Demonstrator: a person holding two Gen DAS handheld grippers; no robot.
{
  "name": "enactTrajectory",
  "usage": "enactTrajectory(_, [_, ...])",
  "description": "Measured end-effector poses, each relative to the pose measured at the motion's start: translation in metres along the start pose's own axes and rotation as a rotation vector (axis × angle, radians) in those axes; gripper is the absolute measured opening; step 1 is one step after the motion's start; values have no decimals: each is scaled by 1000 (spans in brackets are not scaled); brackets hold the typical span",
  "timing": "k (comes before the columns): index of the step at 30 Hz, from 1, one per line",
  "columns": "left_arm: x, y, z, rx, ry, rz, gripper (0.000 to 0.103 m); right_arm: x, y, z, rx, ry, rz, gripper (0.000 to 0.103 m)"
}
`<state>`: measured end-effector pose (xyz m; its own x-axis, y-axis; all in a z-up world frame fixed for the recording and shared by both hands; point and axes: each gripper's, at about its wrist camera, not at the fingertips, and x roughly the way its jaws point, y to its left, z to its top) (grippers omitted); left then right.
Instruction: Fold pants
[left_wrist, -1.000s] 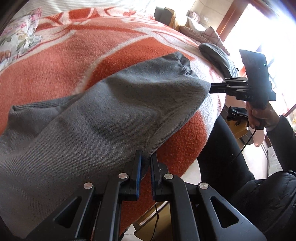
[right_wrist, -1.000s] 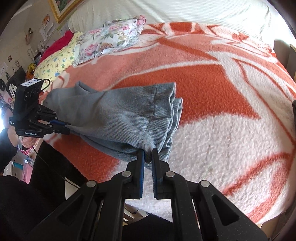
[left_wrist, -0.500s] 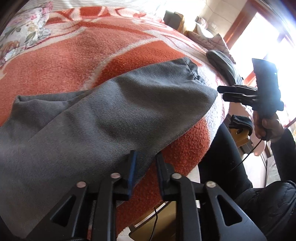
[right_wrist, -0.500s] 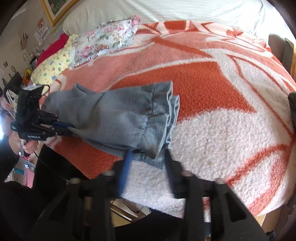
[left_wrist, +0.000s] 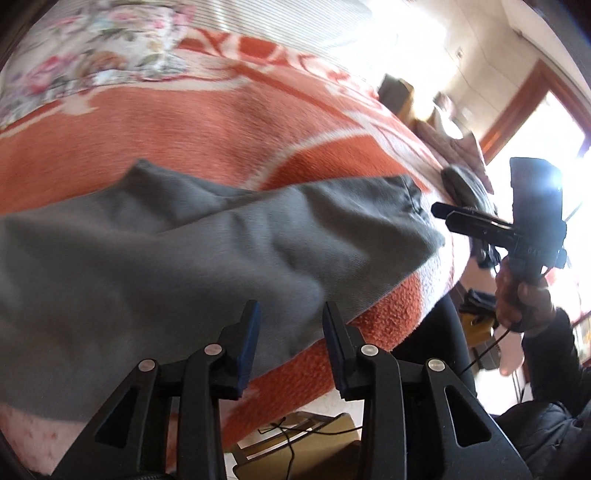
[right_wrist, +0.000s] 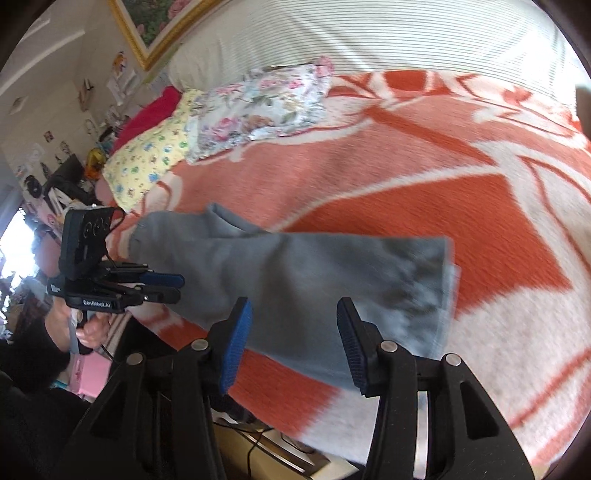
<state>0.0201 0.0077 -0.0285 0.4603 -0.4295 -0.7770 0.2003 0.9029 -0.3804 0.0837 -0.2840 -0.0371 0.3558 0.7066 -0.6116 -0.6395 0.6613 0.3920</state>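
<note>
1. Left wrist view: the left tongs (left_wrist: 290, 314) are released; their jaws have just been opening, and the blue pads stand apart above the near edge of the grey pants (left_wrist: 192, 258), not pressing on them. The pants lie folded on the orange-and-white blanket (left_wrist: 207, 140) of the bed. The right tongs (left_wrist: 441, 216), gripped by a hand (left_wrist: 522, 299), hover just off the pants' far end.
2. Right wrist view: the right tongs (right_wrist: 293, 314) are released too, jaws just opened and now wide, nothing clamped. The pants (right_wrist: 303, 280) lie flat near the bed's edge; the left tongs (right_wrist: 173, 288) sit just beside their other end. Floral pillows (right_wrist: 258, 107) lie beyond.
</note>
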Motion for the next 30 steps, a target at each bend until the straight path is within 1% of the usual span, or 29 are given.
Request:
enactTrajectory(2, [-9,8,-5,-32,-21,6,38,12,11,5,-14,5,32,50])
enactTrajectory(9, [-46,45,-26,-162,-93,55,40,55,49,26,-76,46,103,50])
enactTrajectory(15, [-77,77,-45,-261,-154,105,40,78,72,42,-101,54,153,50])
enactTrajectory(20, [-97,99,-56,-339,-204,137,44,98,94,54,-136,76,171,50])
enactTrajectory(24, [-108,116,-65,-399,-237,162,46,115,108,61,-158,102,166,50])
enactTrajectory(30, [-124,139,-79,-490,-283,197,53,139,129,69,-188,140,184,50])
